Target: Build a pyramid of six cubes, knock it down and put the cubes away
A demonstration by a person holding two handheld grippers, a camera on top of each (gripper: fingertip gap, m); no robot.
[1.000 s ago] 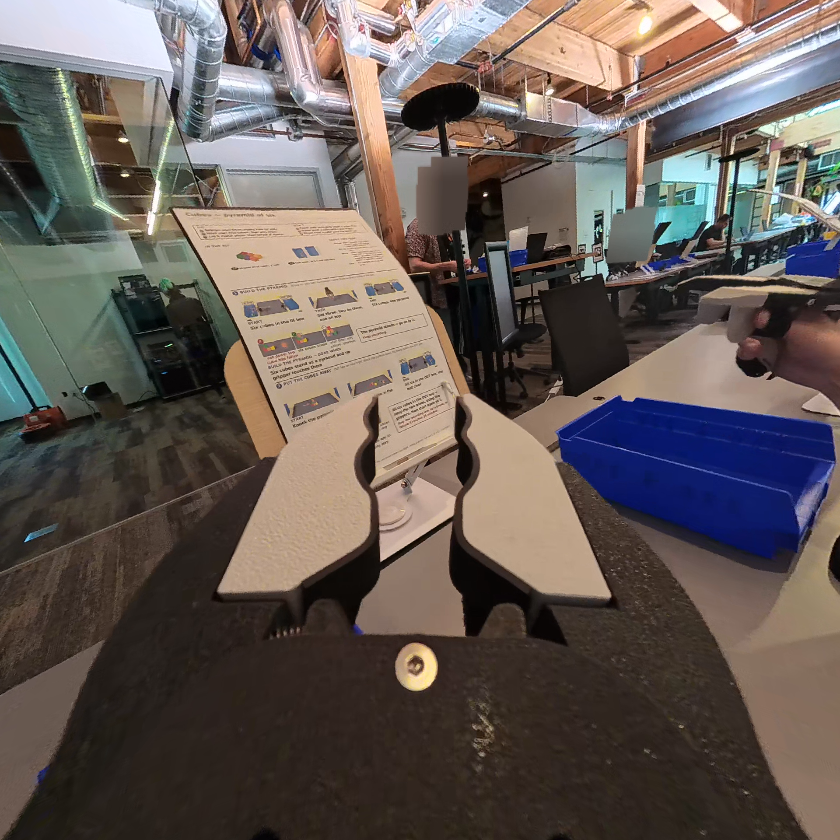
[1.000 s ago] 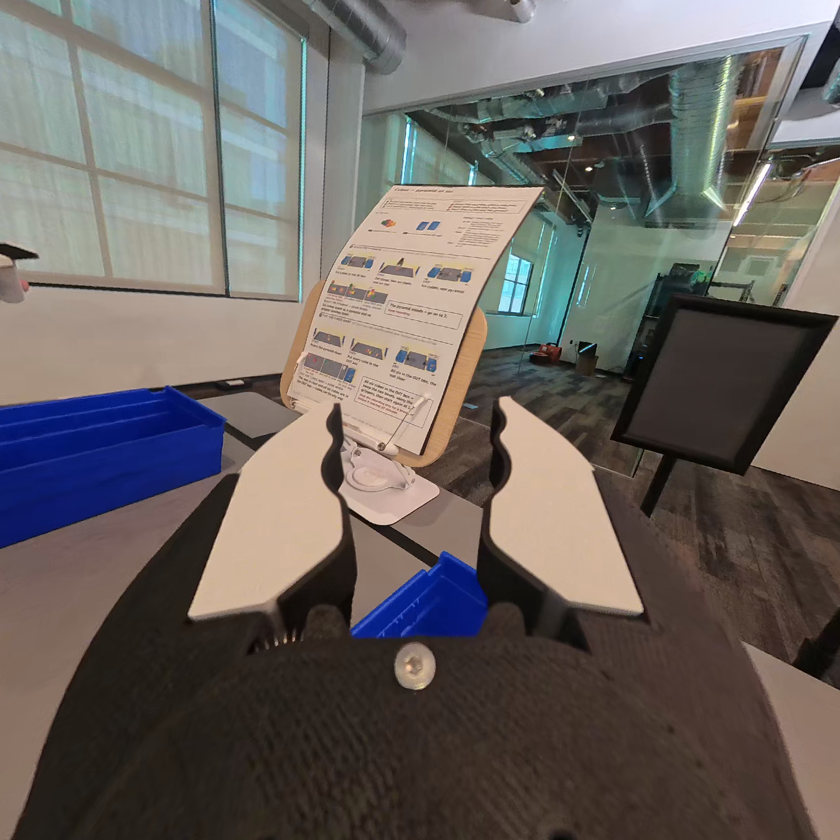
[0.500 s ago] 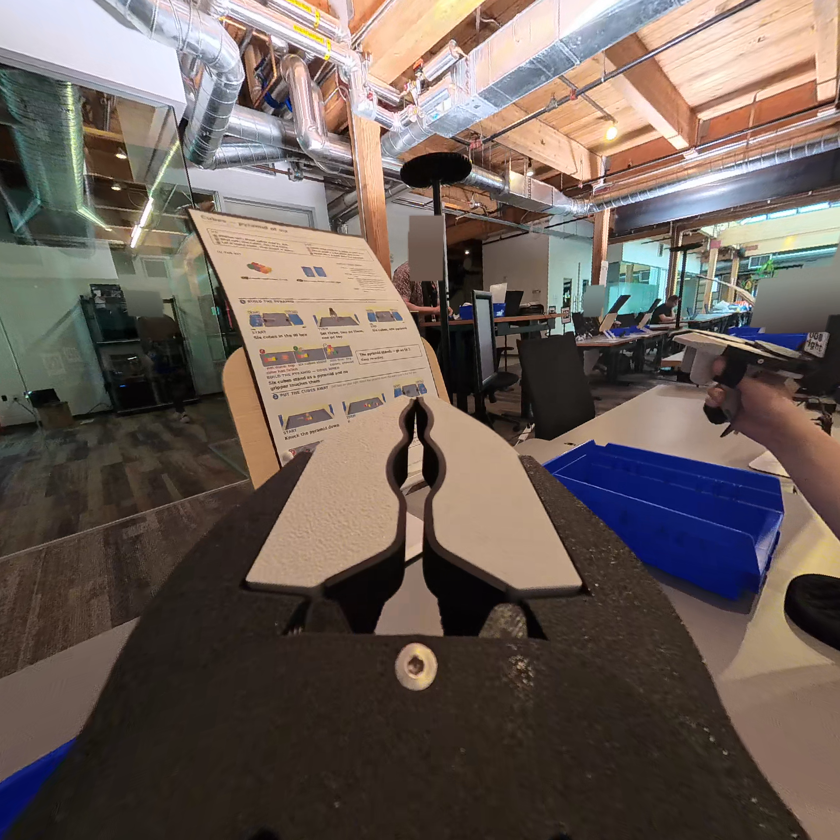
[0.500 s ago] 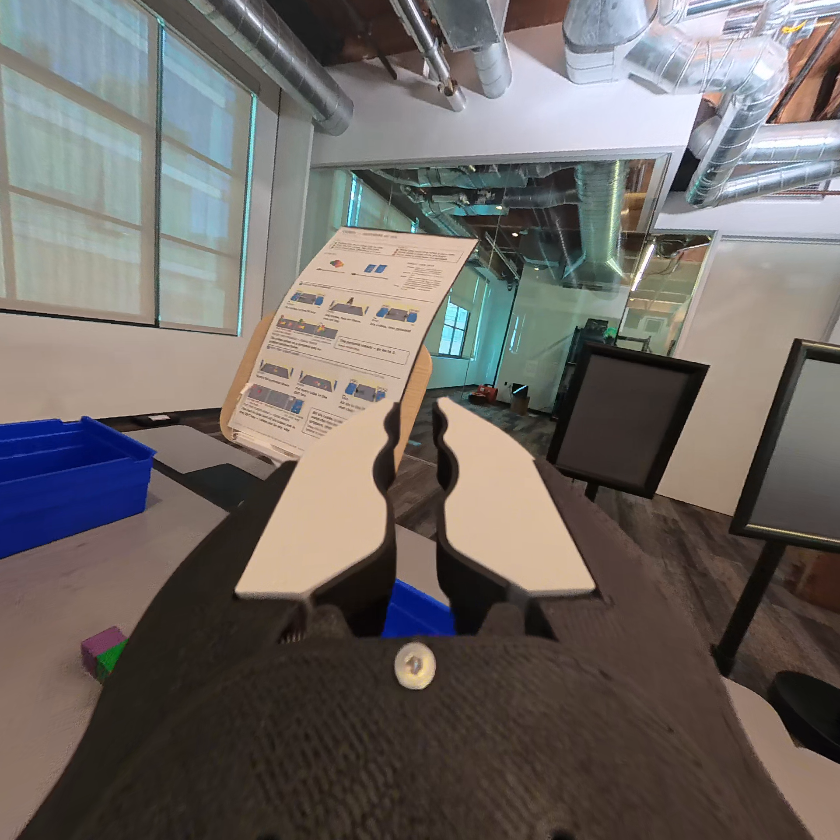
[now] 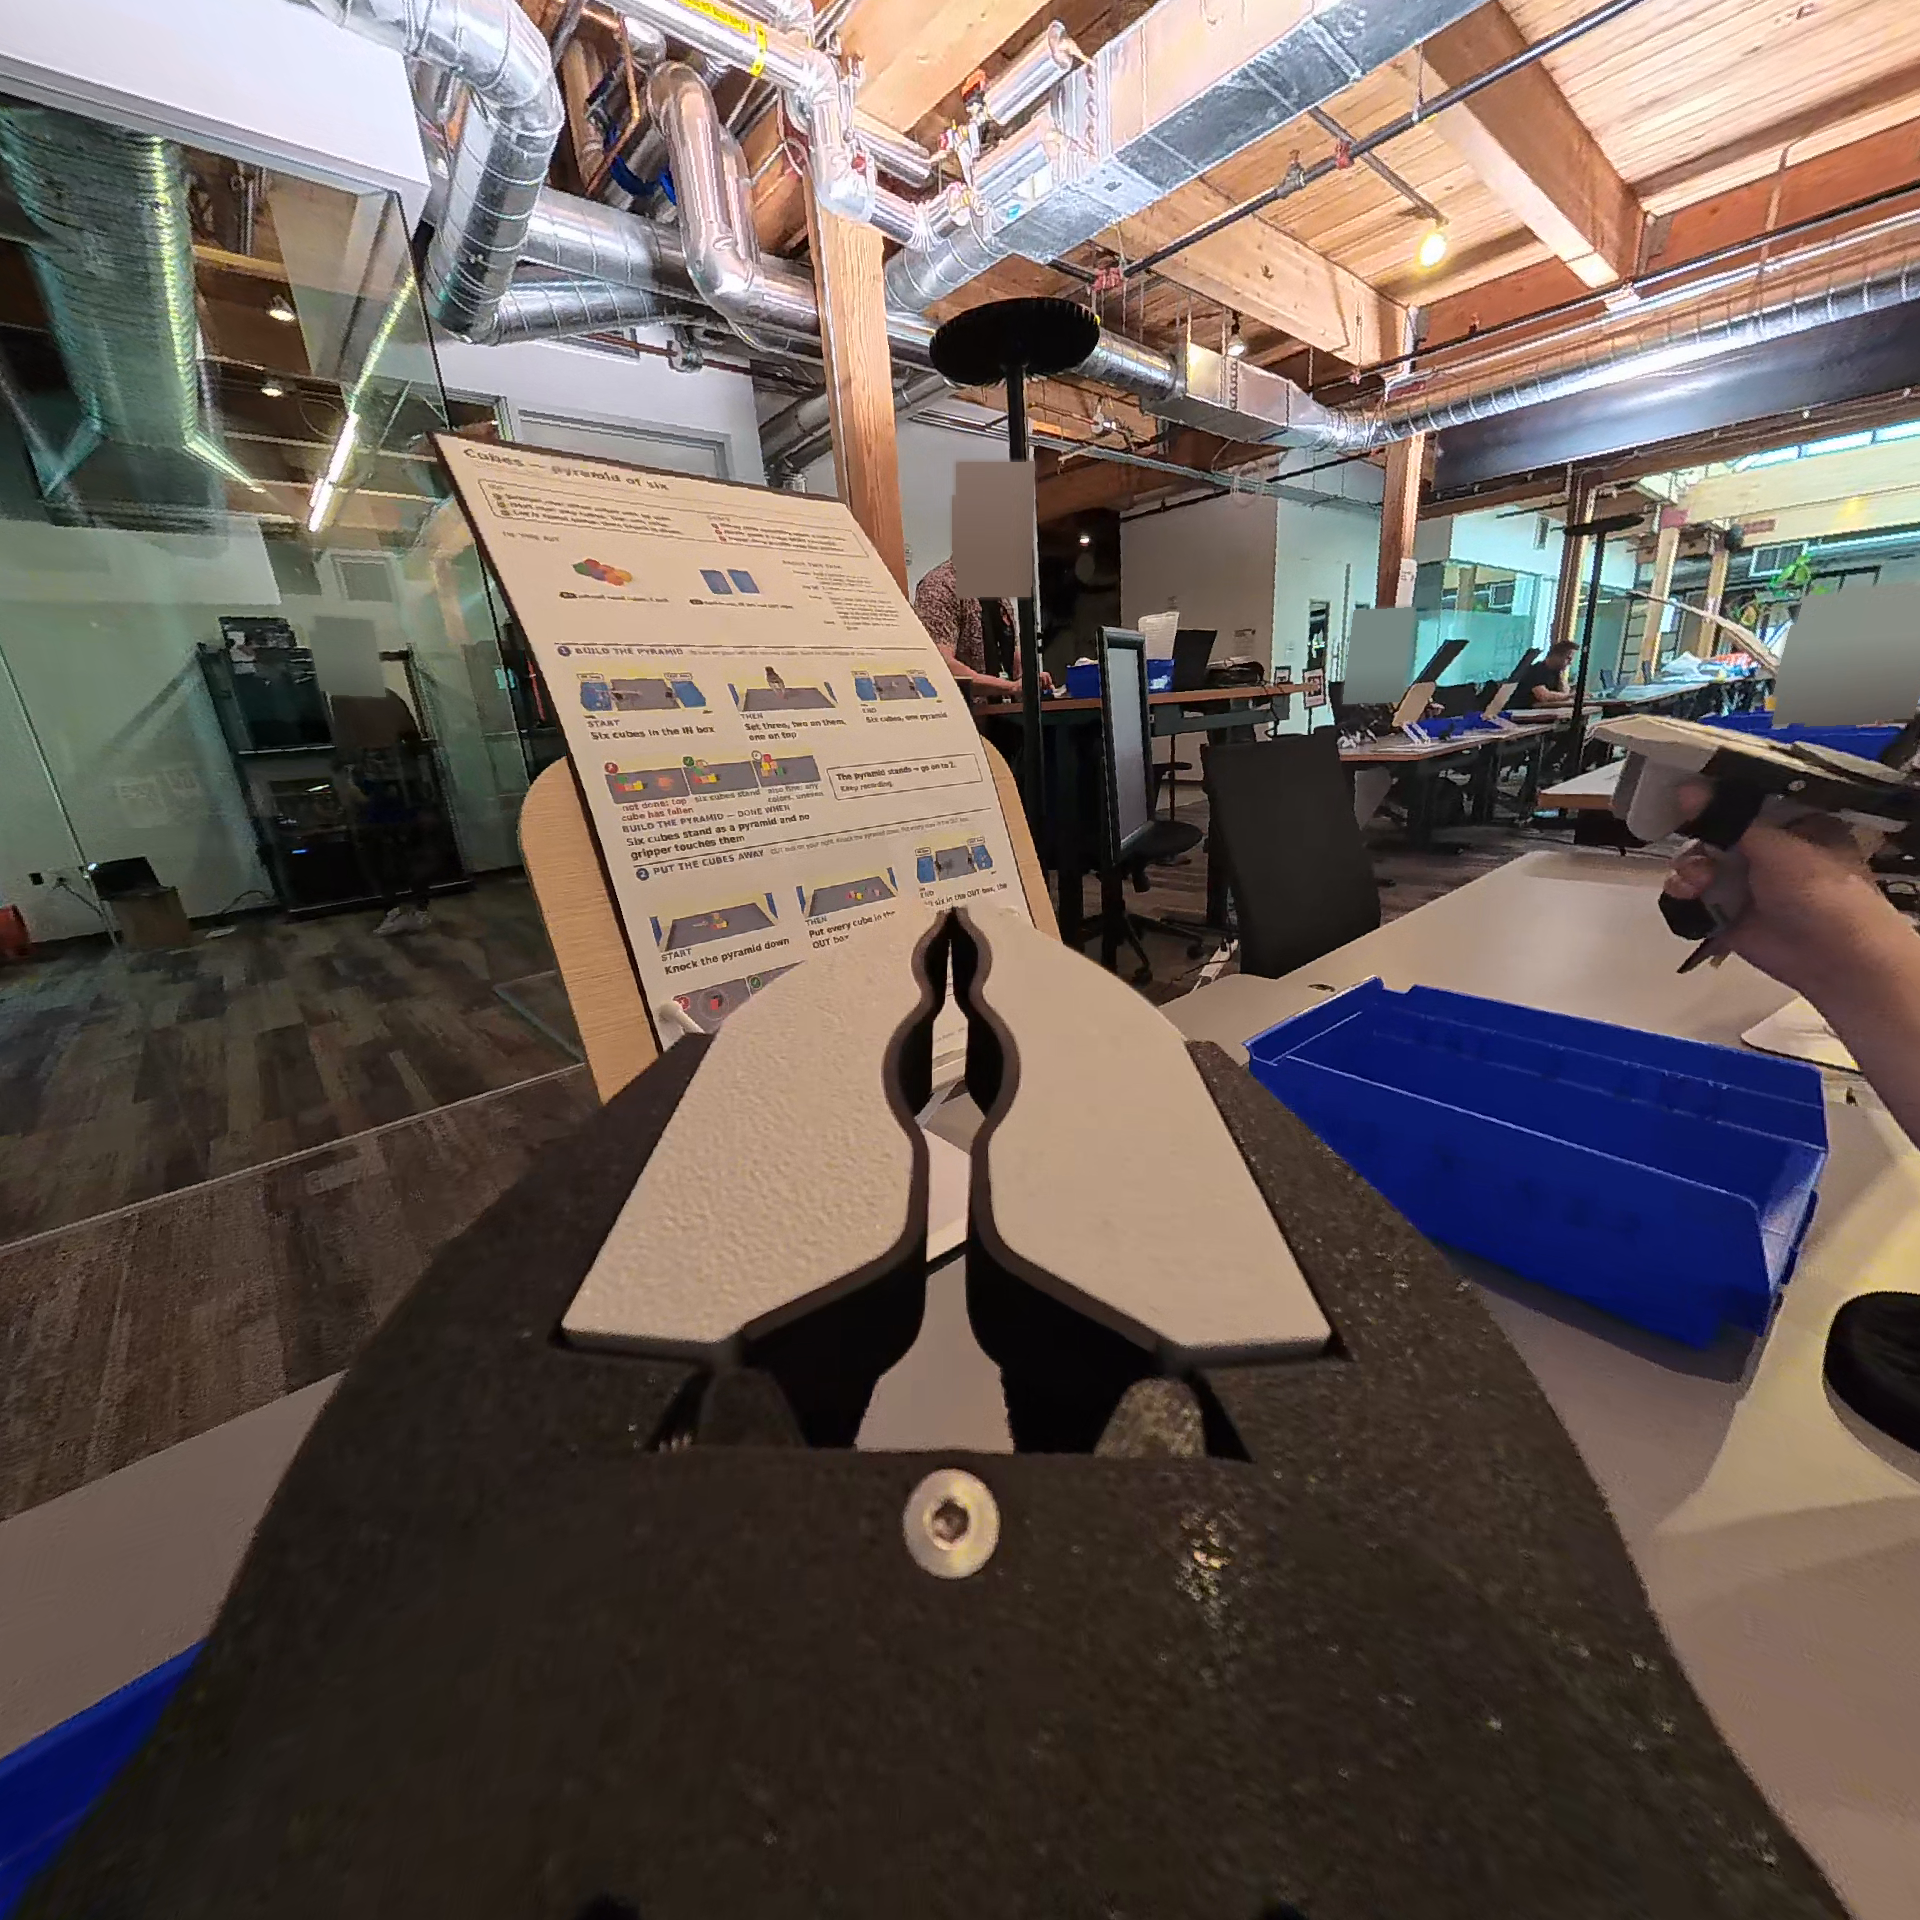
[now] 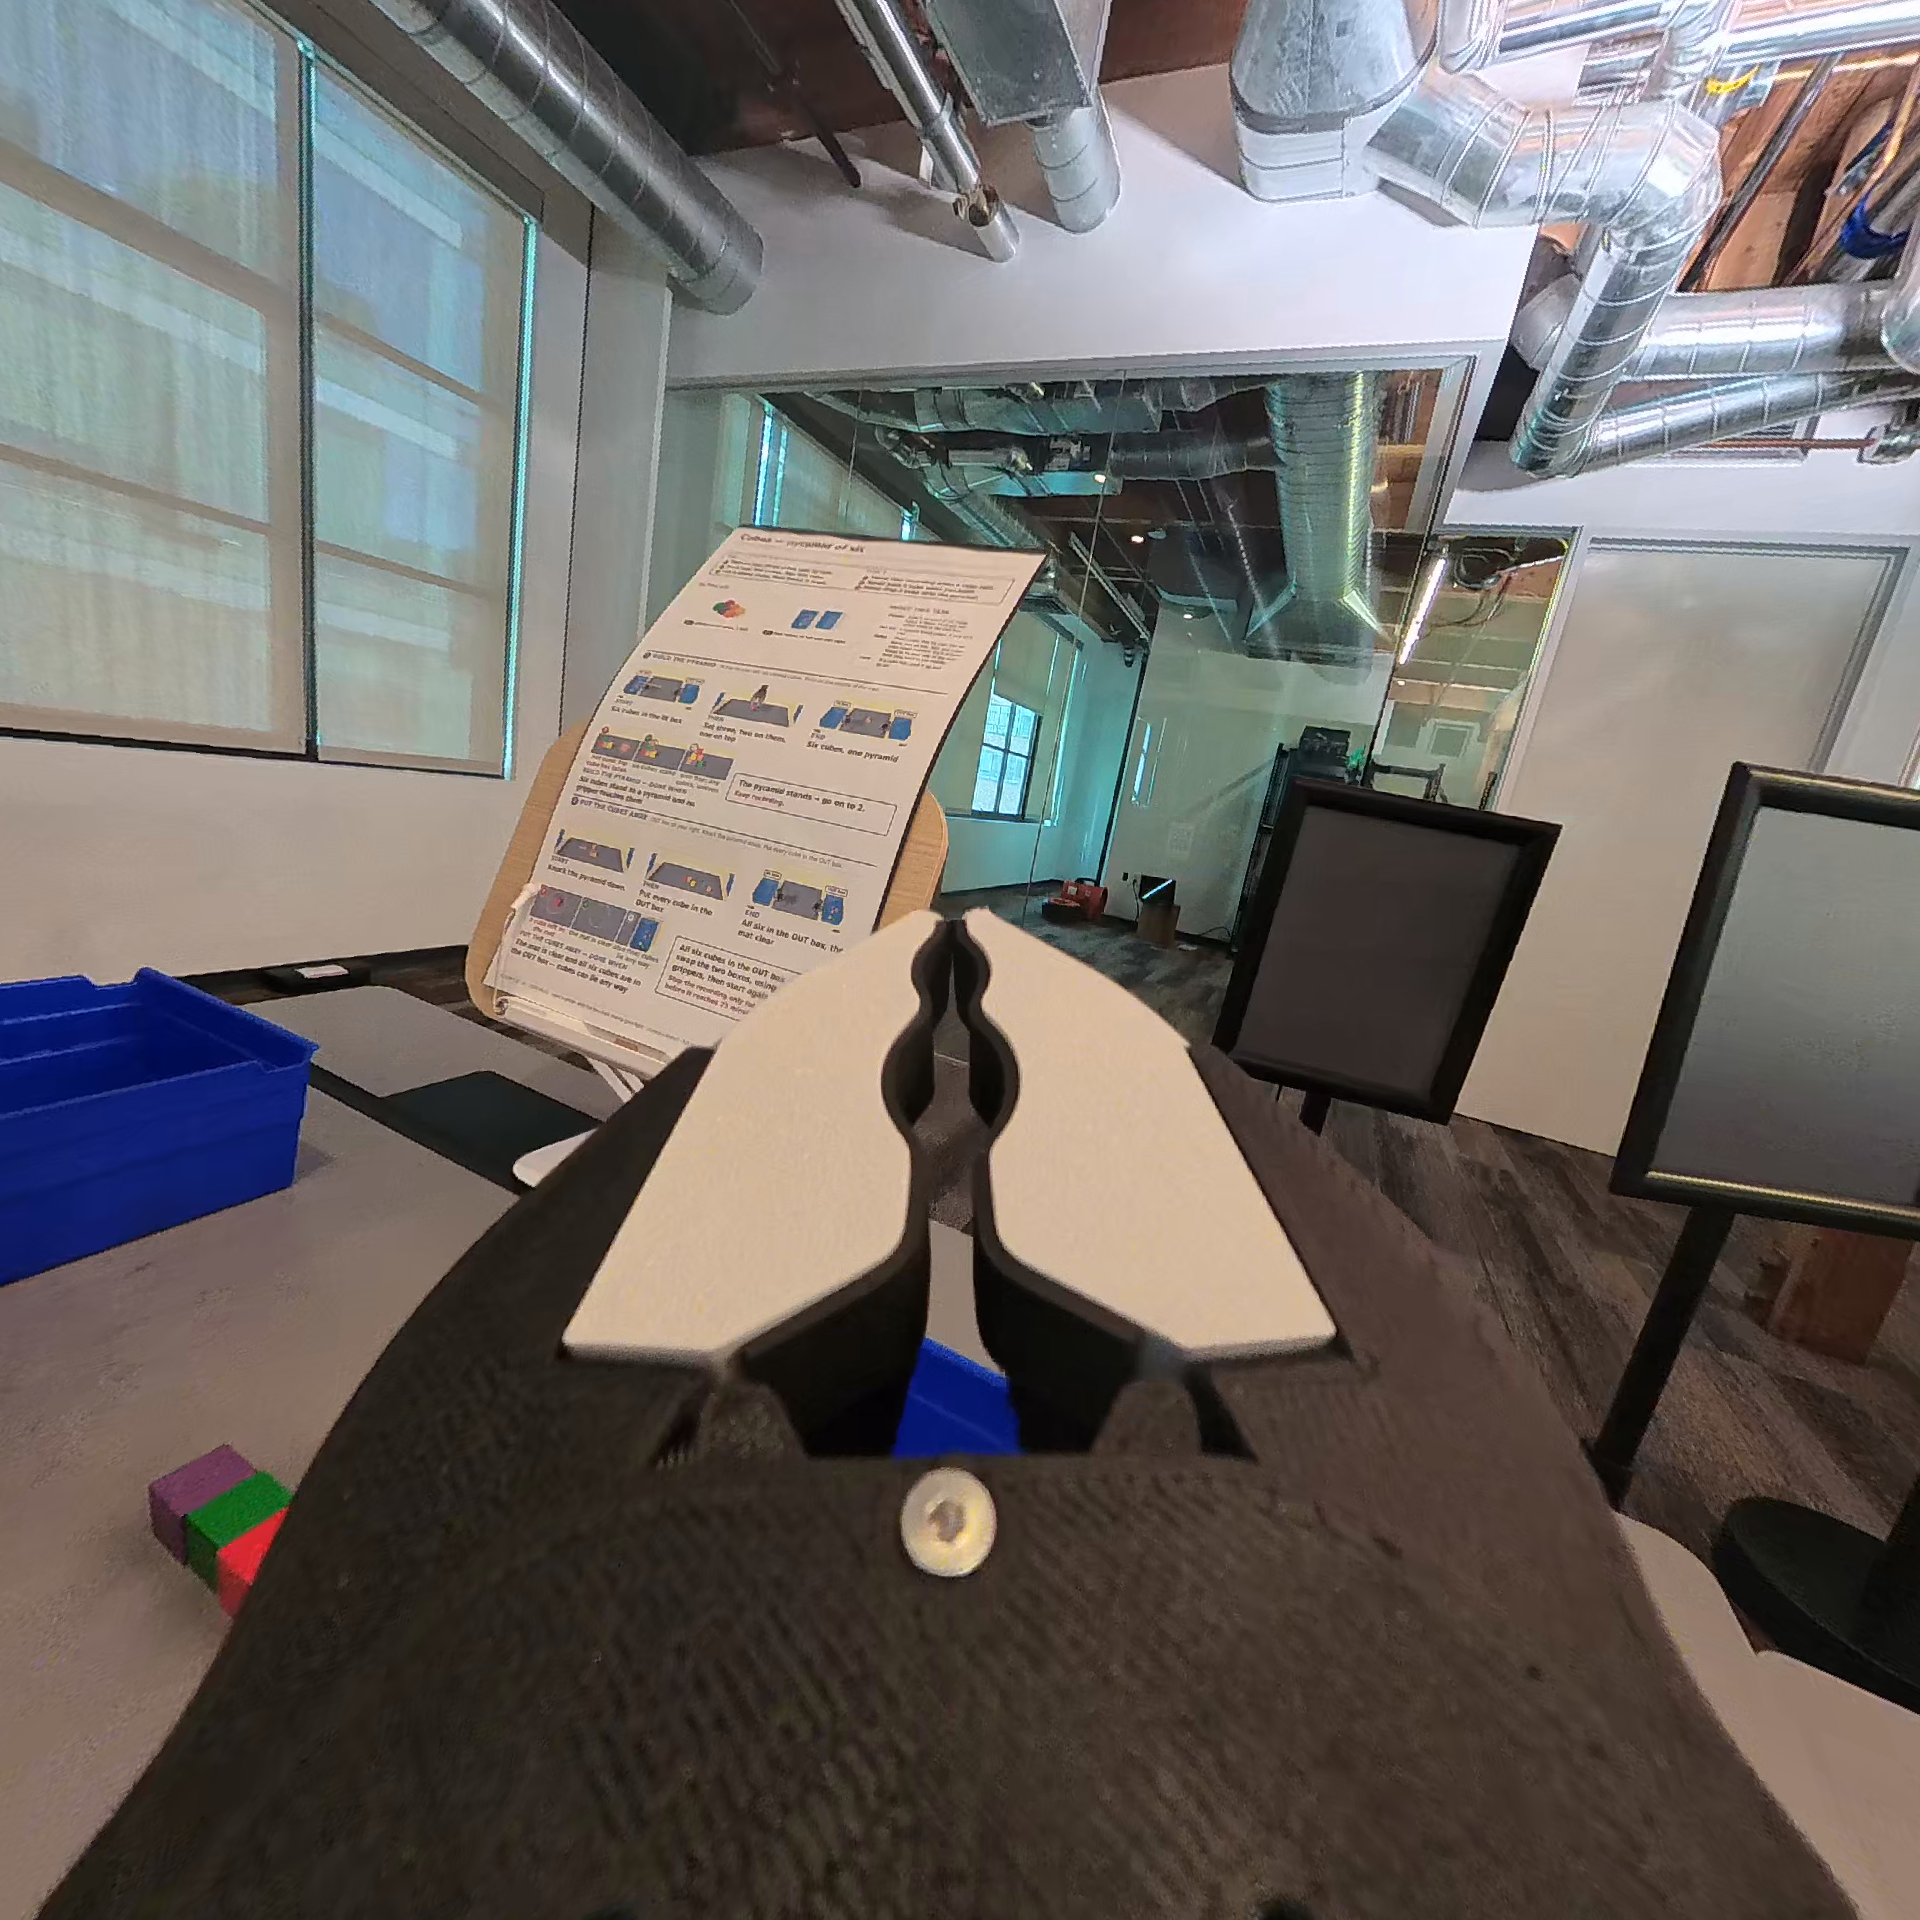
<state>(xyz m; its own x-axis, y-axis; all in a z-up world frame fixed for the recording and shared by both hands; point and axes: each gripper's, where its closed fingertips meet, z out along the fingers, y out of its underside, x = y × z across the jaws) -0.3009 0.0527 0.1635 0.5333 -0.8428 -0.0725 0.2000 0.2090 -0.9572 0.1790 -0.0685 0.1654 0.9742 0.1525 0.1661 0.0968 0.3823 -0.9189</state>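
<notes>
An illustrated printed instruction sheet point(image 5: 727, 727) stands beyond the closed left hand-held gripper point(image 5: 953, 920).

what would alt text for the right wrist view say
A shut, empty hand-held gripper points at an instruction sheet propped on a wooden stand. On the grey table, purple, green and red cubes touch at lower left, a blue bin behind them.

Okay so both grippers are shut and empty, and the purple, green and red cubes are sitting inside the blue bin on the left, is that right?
Not quite. Both the left gripper and the right gripper are shut and empty, but the right wrist view shows the purple, green and red cubes on the grey table, outside the blue bin.
</notes>
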